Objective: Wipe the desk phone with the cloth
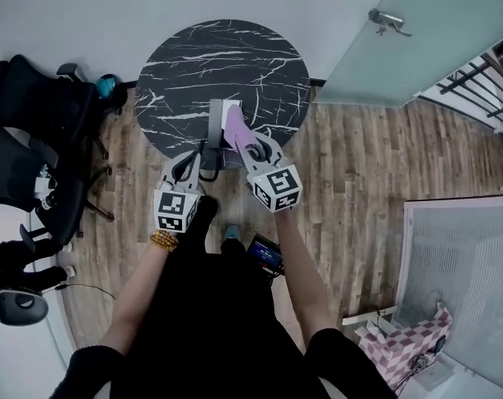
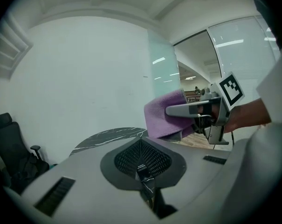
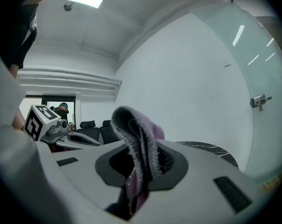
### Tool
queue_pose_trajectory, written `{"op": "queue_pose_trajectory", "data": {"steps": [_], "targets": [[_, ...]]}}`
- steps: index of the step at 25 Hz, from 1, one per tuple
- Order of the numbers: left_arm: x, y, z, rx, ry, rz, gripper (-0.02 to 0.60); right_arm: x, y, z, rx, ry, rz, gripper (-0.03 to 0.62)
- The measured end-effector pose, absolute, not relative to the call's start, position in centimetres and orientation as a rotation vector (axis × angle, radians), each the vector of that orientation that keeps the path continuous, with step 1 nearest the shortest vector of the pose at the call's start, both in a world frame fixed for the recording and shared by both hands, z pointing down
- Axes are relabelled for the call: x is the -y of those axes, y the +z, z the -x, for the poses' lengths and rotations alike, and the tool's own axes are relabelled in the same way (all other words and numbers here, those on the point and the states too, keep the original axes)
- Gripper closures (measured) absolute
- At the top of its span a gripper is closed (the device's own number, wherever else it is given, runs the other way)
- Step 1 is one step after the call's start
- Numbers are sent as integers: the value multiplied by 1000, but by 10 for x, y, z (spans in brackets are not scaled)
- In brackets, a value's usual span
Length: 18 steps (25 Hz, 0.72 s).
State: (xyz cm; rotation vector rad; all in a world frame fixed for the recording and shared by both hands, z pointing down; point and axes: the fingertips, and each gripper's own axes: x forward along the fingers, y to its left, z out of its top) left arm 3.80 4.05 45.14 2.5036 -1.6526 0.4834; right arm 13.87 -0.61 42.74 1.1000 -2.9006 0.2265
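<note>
Right gripper (image 1: 251,150) clamps purple cloth (image 3: 134,129); left gripper (image 1: 186,166) jaws together.

The left forearm (image 1: 139,285) and right forearm (image 1: 305,281) reach from the lower frame up to its centre. The left hand-held gripper (image 1: 187,166) has its jaws together. Just beside it, the right hand-held gripper (image 1: 253,150) clamps a purple cloth (image 1: 233,123).

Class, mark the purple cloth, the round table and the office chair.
purple cloth (image 3: 134,129): right gripper view, folded upper edge.
round table (image 1: 226,56): head view, bare marbled top.
office chair (image 1: 39,106): head view, black padded part.
</note>
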Motion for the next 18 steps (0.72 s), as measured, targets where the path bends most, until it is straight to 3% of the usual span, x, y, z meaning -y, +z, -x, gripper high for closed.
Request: {"op": "queue_pose_trajectory", "data": {"steps": [9, 18], "targets": [[32, 466, -11, 1599, 270, -2421, 568, 77, 444, -121, 2720, 199, -1095, 534], [106, 484, -5, 1416, 280, -2462, 568, 156, 466, -102, 2475, -22, -1142, 534]]}}
